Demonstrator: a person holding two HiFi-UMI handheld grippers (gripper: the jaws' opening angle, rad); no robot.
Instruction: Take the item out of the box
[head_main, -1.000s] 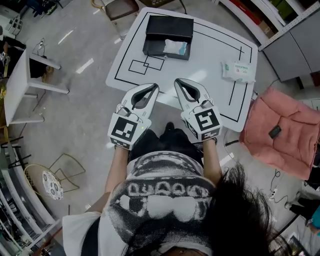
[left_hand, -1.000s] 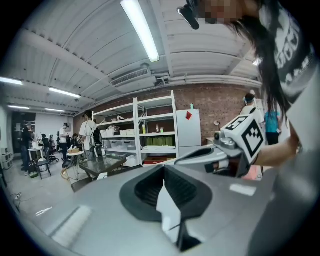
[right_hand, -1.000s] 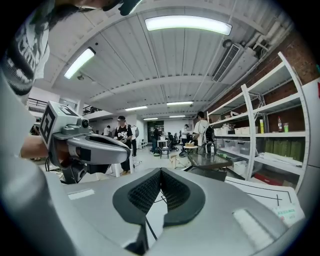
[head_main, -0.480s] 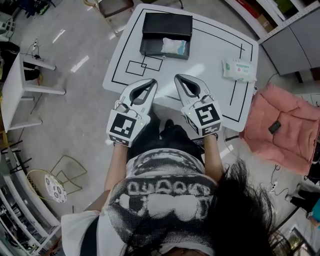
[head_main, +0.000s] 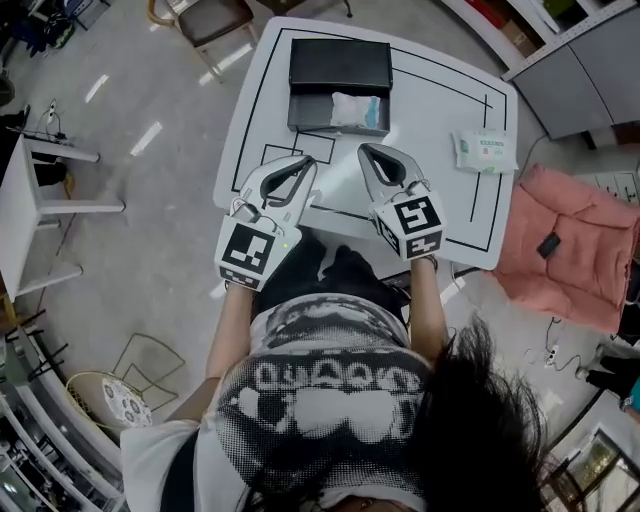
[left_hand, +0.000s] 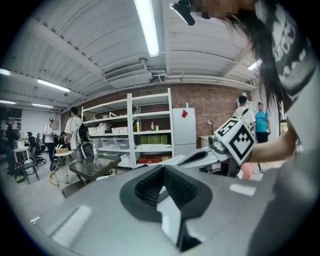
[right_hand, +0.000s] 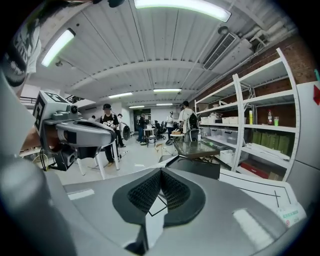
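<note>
Inside the black box (head_main: 340, 65), the pale item (head_main: 357, 108) is indistinct.

Lit brightly and evenly by ceiling tubes (left_hand: 147, 27) at twelve o'clock in both gripper views. Streaked with pale glare across the floor (head_main: 148, 137) at ten o'clock. Bent hard by fisheye, ringed black at every corner. Blurred softly close up.

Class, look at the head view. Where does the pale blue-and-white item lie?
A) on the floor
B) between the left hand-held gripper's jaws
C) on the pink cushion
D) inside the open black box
D: the pale item lies inside the open black box, which stands on the far part of the white table.
</note>
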